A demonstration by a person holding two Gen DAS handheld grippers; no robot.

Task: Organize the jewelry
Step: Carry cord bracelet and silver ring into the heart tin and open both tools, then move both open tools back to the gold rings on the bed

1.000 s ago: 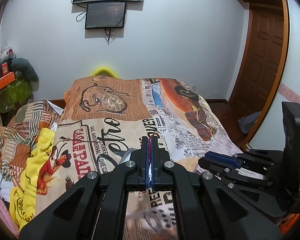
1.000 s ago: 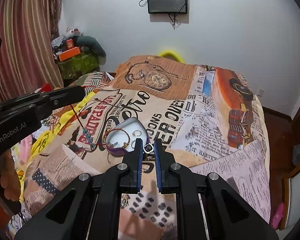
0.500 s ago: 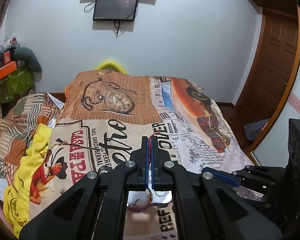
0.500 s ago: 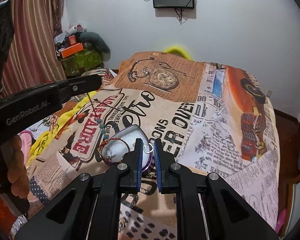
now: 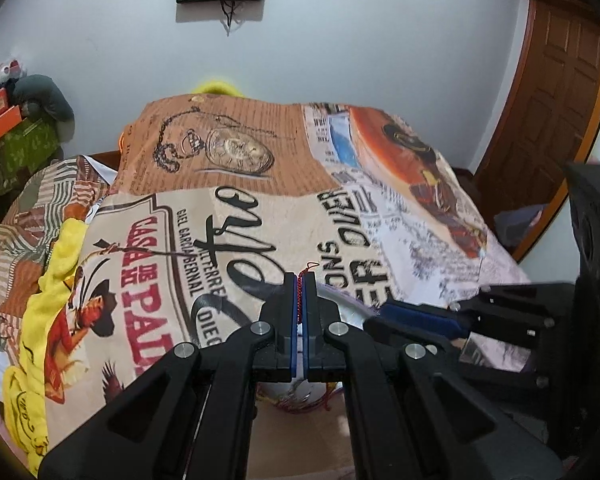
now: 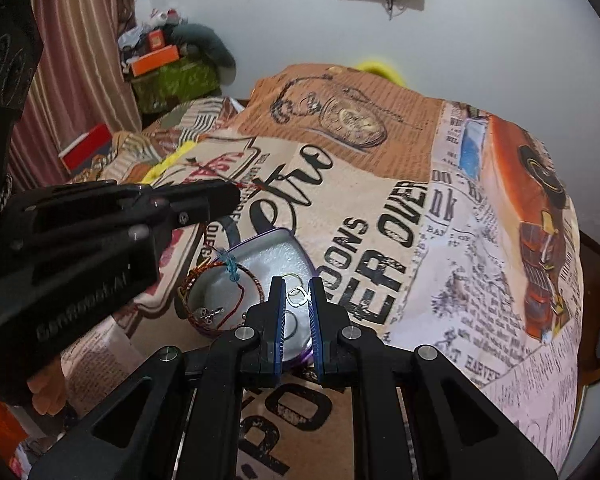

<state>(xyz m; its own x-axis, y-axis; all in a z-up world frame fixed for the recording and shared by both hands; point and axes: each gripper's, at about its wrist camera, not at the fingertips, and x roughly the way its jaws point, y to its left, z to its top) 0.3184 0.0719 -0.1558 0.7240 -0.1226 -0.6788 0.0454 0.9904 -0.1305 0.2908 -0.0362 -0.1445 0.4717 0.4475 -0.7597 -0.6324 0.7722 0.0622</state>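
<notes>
L gripper (image 5: pixel 299 280) is shut tight on a thin red cord (image 5: pixel 299 300); the cord's looped end pokes out past the tips, and the rest hangs below the gripper. In the right wrist view the L gripper (image 6: pixel 236 196) comes in from the left, w/ the cord (image 6: pixel 242 292) trailing down from its tip, past a few blue beads (image 6: pixel 231 268), into the tin.

R gripper (image 6: pixel 298 294) is nearly closed, narrow gap only, pinching a small silver ring (image 6: pixel 297 295) right at the tips. It hangs just over the tin's near edge.

The tin (image 6: pixel 272 248) is a small open metal box w/ purple rim, lying on the bed (image 6: pixel 380 208) directly below and ahead of both grippers. Inside it: a coppery bangle (image 6: pixel 192 280) leaning on the left rim, a small silver charm (image 6: pixel 208 313) near the left of the R gripper, plus a loop partly hidden behind the R gripper. In the left wrist view the tin (image 5: pixel 352 308) shows only in bits behind the fingers, and the R gripper (image 5: pixel 384 314) sits close on the right.
</notes>
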